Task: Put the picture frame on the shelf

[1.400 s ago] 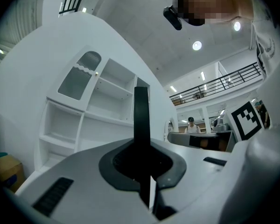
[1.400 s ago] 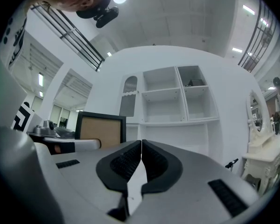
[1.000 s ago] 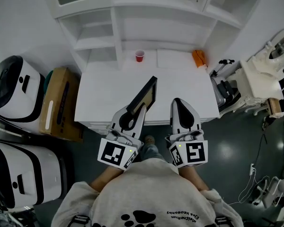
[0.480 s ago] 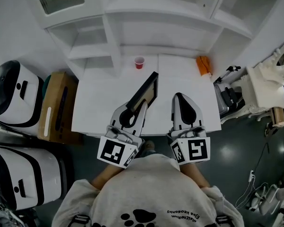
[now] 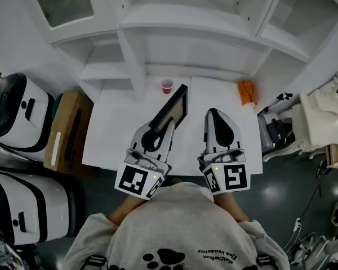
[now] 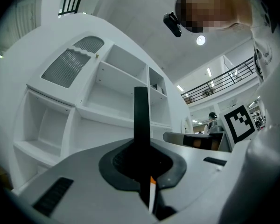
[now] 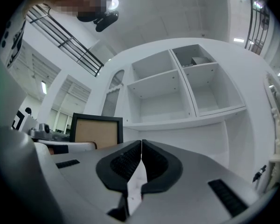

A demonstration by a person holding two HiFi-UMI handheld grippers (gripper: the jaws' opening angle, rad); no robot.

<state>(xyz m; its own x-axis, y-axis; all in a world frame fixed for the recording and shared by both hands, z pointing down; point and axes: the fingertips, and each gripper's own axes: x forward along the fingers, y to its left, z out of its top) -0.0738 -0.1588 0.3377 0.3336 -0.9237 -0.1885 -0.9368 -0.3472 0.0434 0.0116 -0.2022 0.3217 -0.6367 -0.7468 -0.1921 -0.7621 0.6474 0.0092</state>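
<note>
Left gripper (image 5: 168,125): jaws clamped on edge of black picture frame (image 5: 173,107), which juts beyond fingertips above white table (image 5: 115,131). Right gripper (image 5: 214,114): jaws pressed together, empty, just right of frame. Red cup (image 5: 167,85) past frame tip. White shelf unit (image 5: 186,38) farthest.

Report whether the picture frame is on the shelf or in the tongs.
In the tongs: left tongs grip the picture frame over the table, not yet on the shelf.
</note>
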